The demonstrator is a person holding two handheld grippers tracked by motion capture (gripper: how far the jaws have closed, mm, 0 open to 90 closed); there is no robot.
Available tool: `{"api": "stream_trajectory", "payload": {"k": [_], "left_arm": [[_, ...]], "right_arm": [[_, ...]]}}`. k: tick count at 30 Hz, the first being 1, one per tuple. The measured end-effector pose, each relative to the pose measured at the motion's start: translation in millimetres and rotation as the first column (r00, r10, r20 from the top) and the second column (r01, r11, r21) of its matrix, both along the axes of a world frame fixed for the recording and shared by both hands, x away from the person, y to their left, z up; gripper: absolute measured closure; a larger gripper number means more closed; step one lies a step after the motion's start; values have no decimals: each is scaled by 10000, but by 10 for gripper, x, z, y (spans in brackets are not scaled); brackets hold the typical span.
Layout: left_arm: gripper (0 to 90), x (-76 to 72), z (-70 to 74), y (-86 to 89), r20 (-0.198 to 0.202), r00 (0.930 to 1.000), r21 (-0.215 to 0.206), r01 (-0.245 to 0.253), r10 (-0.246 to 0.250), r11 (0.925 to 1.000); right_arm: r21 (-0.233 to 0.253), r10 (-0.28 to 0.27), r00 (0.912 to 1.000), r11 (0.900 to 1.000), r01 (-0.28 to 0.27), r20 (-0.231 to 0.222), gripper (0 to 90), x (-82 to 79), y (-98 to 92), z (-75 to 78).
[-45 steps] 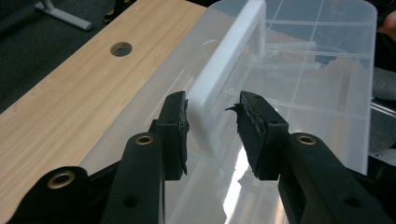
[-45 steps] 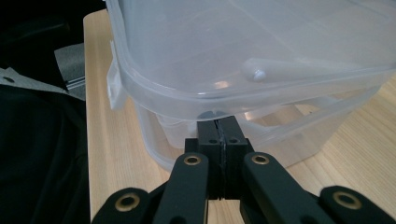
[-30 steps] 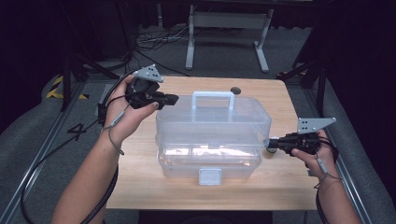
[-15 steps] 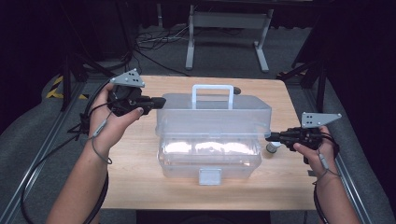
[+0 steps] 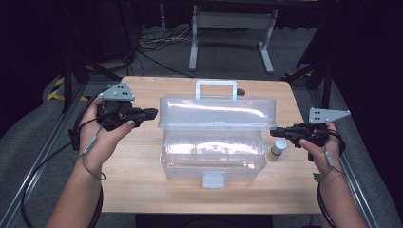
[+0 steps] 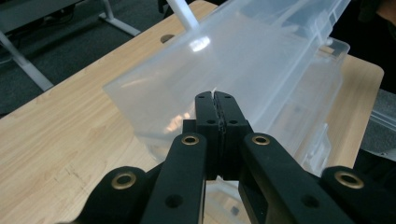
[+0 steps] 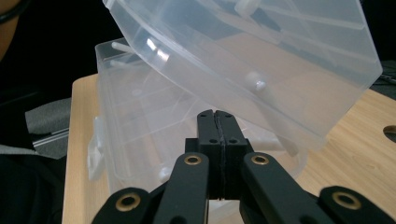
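Note:
A clear plastic storage box (image 5: 211,154) stands mid-table, its lid (image 5: 218,113) tilted up and back, with a white handle (image 5: 216,88) on top and a white latch (image 5: 213,179) at the front. My left gripper (image 5: 153,113) is shut with nothing in it, its tip at the lid's left end. In the left gripper view the shut left gripper (image 6: 215,95) points at the lid (image 6: 243,60). My right gripper (image 5: 274,132) is also shut, at the lid's right lower corner. In the right gripper view the right gripper (image 7: 216,114) sits under the raised lid (image 7: 261,56), beside the open base (image 7: 140,121).
A small white-capped jar (image 5: 279,147) stands on the wooden table (image 5: 142,185) just right of the box, below my right gripper. A dark hole (image 5: 241,91) lies in the tabletop behind the handle. Metal desk legs (image 5: 195,42) and cables are on the floor beyond.
The box lid has swung from closed to half open. My left gripper moved left and toward the person; my right gripper rose slightly beside the lid's right end.

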State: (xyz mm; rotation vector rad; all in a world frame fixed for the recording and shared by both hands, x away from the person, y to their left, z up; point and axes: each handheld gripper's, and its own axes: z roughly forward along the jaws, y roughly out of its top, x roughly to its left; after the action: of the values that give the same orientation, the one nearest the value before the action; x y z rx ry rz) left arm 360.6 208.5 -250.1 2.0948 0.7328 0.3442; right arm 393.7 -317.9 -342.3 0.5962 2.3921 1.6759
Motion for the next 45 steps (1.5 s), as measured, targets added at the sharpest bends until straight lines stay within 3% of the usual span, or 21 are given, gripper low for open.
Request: {"api": "stream_trajectory", "payload": {"k": [13, 23, 37, 45], "left_arm": [[897, -115, -235, -12, -158, 9997, -334, 165, -171, 9993], [898, -80, -415, -129, -194, 9994, -685, 266, -280, 9973], [898, 73, -632, -182, 271, 9970, -1342, -684, 726, 9886], [898, 94, -694, -182, 477, 9947, -1588, -820, 906, 9839]], "right_arm": [[245, -696, 9972, 9973, 689, 262, 900, 5, 33, 50], [336, -984, 9946, 9947, 973, 331, 900, -1, 49, 59], [444, -1115, 9927, 9930, 1094, 460, 900, -26, 40, 42], [578, -1239, 9909, 9910, 1208, 526, 900, -74, 14, 41]]}}
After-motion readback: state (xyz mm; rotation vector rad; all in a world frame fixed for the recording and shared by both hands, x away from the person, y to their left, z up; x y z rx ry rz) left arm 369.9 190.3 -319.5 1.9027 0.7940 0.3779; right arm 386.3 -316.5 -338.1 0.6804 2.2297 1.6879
